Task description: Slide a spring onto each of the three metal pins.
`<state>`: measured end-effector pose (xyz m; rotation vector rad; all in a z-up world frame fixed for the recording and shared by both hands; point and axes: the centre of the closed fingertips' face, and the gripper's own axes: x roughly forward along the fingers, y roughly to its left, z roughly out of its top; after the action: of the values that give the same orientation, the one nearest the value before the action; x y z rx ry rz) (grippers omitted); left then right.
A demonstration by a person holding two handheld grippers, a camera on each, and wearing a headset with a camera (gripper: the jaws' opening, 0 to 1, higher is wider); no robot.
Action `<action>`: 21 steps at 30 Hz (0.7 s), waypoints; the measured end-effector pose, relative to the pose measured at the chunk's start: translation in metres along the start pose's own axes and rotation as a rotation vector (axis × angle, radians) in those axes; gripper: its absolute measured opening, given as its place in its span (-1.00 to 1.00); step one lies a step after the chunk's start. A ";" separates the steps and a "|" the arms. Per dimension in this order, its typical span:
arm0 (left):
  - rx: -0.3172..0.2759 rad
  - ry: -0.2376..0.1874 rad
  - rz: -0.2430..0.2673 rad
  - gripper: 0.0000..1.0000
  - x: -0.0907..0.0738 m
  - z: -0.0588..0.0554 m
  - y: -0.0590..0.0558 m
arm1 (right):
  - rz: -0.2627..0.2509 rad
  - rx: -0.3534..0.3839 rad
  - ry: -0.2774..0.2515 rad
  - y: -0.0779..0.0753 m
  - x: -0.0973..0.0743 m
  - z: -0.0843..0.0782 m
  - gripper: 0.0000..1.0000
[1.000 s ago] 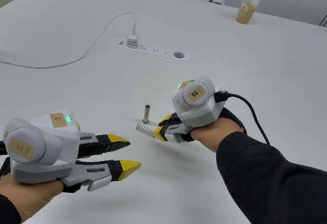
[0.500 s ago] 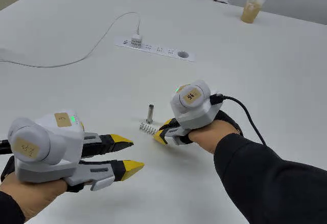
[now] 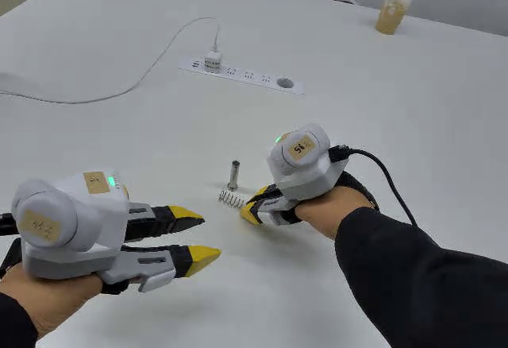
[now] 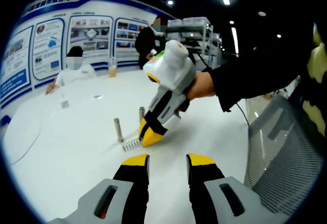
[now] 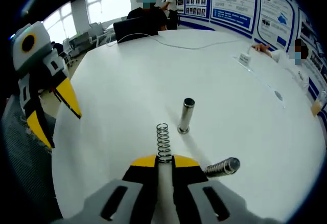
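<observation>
Spring (image 5: 163, 141) sits clenched in the right gripper (image 5: 163, 159) fingers, sticker (image 3: 300, 148) reading "45"; left gripper (image 4: 168, 160) fingers stand released.

Grey right gripper (image 3: 251, 210), black sleeve (image 3: 413, 284)

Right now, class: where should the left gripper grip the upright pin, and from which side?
Probably low on the upright pin, across its round shaft, from the side of the left gripper: the right gripper, holding the spring, stands opposite, and the top needs clearance.
</observation>
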<state>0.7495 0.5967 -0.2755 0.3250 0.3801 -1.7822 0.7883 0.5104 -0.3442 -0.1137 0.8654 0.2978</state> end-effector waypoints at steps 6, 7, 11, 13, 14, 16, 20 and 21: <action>0.013 0.019 0.000 -0.41 0.000 -0.005 0.004 | 0.009 -0.021 -0.002 0.006 -0.010 0.001 -0.77; 0.015 0.023 0.001 -0.41 0.000 -0.006 0.005 | 0.012 -0.027 -0.001 0.008 -0.012 0.001 -0.77; 0.022 0.035 0.000 -0.41 0.001 -0.008 0.008 | 0.017 -0.042 -0.003 0.012 -0.019 0.003 -0.77; 0.030 0.041 -0.002 -0.41 0.002 -0.009 0.009 | 0.026 -0.048 -0.006 0.016 -0.024 0.004 -0.77; 0.035 0.045 -0.003 -0.41 0.003 -0.009 0.009 | 0.035 -0.051 -0.007 0.018 -0.027 0.005 -0.77; 0.043 0.049 -0.004 -0.41 0.004 -0.009 0.010 | 0.046 -0.060 -0.008 0.023 -0.031 0.006 -0.77; 0.061 0.057 -0.010 -0.41 0.006 -0.009 0.010 | 0.075 -0.079 0.005 0.033 -0.040 0.005 -0.77; 0.064 0.060 -0.012 -0.41 0.006 -0.009 0.010 | 0.083 -0.082 0.008 0.036 -0.042 0.004 -0.77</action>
<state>0.7576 0.5928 -0.2869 0.4230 0.3684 -1.8024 0.7551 0.5364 -0.3082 -0.1552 0.8677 0.4112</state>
